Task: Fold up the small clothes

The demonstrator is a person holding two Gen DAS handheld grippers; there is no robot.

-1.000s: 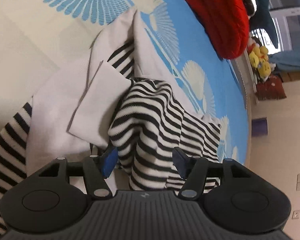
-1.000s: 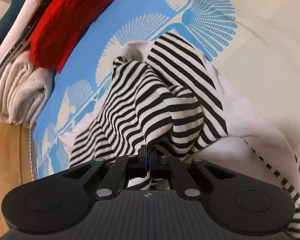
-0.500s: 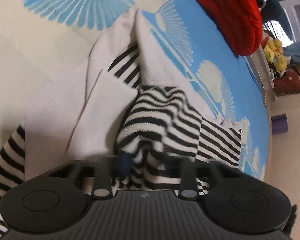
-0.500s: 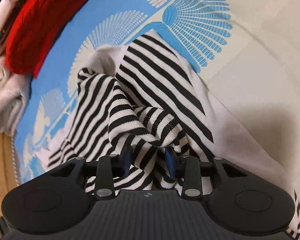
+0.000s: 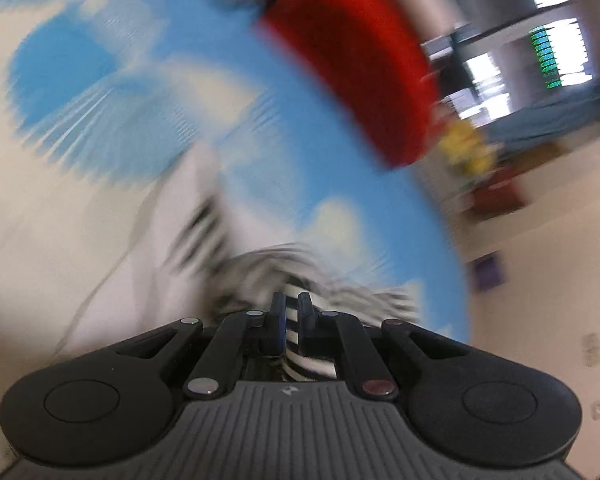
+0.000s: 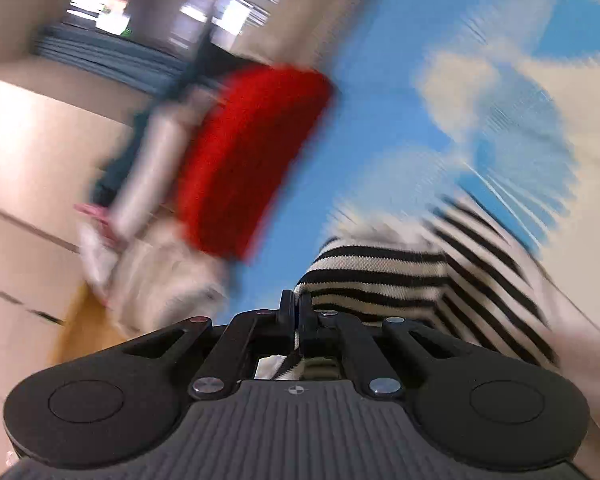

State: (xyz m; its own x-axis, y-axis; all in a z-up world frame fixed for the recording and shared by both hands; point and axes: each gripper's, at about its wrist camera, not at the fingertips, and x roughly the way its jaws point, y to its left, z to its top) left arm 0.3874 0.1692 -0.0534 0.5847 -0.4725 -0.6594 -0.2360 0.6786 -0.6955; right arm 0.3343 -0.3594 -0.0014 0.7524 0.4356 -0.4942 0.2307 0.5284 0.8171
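The black-and-white striped garment (image 5: pixel 256 272) lies bunched on the blue and cream bedspread (image 5: pixel 284 92), blurred by motion. My left gripper (image 5: pixel 291 300) has its jaws closing tight, and its pads press on a striped fold. In the right wrist view the striped garment (image 6: pixel 380 276) rises as a raised fold just right of my right gripper (image 6: pixel 296 300). Its jaws are closing too, pinching the edge of the striped cloth. The garment's white part (image 5: pixel 112 280) spreads to the left.
A folded red knit (image 5: pixel 360 72) lies at the bed's far side, also the red knit (image 6: pixel 248 160) in the right view. Beside it sits a pile of pale folded clothes (image 6: pixel 152 264). The bed's edge and wooden floor (image 6: pixel 84 320) are at the left.
The left gripper went from wide open around the striped fold to shut on it. The right gripper let go briefly, then shut on the cloth again. Both views have swung upward and are blurred.
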